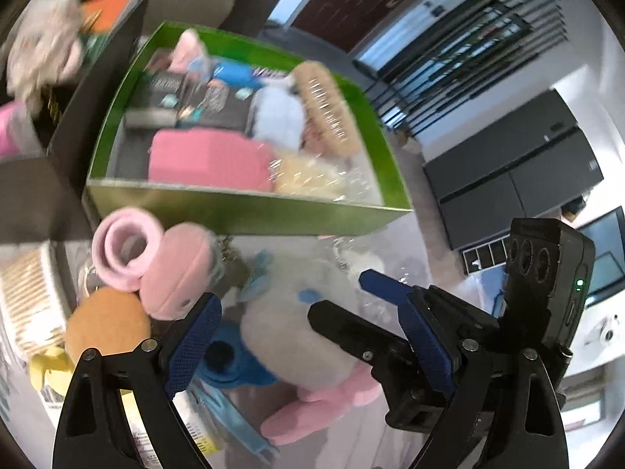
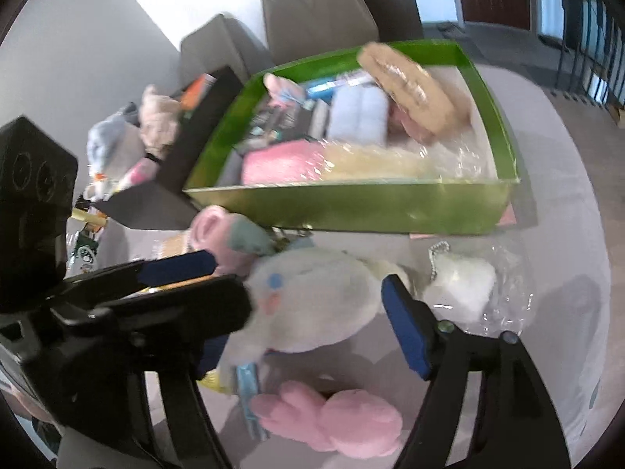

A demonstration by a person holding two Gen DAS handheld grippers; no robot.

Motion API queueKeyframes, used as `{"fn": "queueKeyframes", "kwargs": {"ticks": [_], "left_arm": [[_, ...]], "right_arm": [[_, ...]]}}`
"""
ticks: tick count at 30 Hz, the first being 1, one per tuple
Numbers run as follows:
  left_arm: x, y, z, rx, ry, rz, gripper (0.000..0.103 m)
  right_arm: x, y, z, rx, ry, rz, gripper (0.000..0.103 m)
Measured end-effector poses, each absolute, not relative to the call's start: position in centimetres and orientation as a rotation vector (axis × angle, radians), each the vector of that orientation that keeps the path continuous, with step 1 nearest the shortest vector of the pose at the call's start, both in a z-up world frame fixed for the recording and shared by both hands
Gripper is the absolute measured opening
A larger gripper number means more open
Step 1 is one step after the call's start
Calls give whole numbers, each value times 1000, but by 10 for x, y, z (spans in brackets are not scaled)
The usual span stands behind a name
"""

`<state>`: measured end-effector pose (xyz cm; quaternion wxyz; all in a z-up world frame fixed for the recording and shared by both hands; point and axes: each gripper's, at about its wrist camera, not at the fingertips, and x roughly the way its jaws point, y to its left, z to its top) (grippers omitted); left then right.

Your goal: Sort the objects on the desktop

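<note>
Over the pale worktop (image 2: 562,234) both tongs hover above a heap of soft toys, and both views are smeared with motion.

From the left wrist, a pink plush roll (image 1: 129,252) lies at ten o'clock of the left tongs (image 1: 308,348), touching a round brown toy (image 1: 107,330) just below it. The left tongs stand wide apart, blue pads on either side of a white plush toy (image 1: 297,312) that lies on the worktop; I see no pad pressing on it. The toy's pink feet (image 1: 312,410) point toward six o'clock. The right tongs' black frame crosses this view at four o'clock.

At twelve o'clock sits the green box (image 1: 242,211), already holding a pink pouch (image 1: 207,164), a pale blue plush (image 1: 277,117), a tan brush-like thing (image 1: 324,105), dark packets and crinkled clear wrap. A black box (image 1: 97,90) stands against its nine o'clock side.

From the right wrist, the right tongs (image 2: 312,332) are also apart, straddling the same white plush toy (image 2: 312,305) without clamping it. At three o'clock of that toy lies a small white fluffy thing in clear plastic (image 2: 461,285). A pink plush (image 2: 343,422) lies at six o'clock. The green box (image 2: 351,207) sits at twelve o'clock.
</note>
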<state>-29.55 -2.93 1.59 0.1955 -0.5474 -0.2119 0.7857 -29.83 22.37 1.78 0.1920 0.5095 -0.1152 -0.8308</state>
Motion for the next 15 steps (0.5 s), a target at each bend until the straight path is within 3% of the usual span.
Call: {"fn": "queueKeyframes", "kwargs": {"ticks": [6, 15], "left_arm": [[-293, -37, 5, -1598, -622, 2172, 92], [-287, -31, -3, -1647, -590, 2152, 92]], "right_arm": [[-306, 221, -4, 1483, -327, -2323, 96], [-311, 208, -27, 1529, -354, -2260, 99]]}}
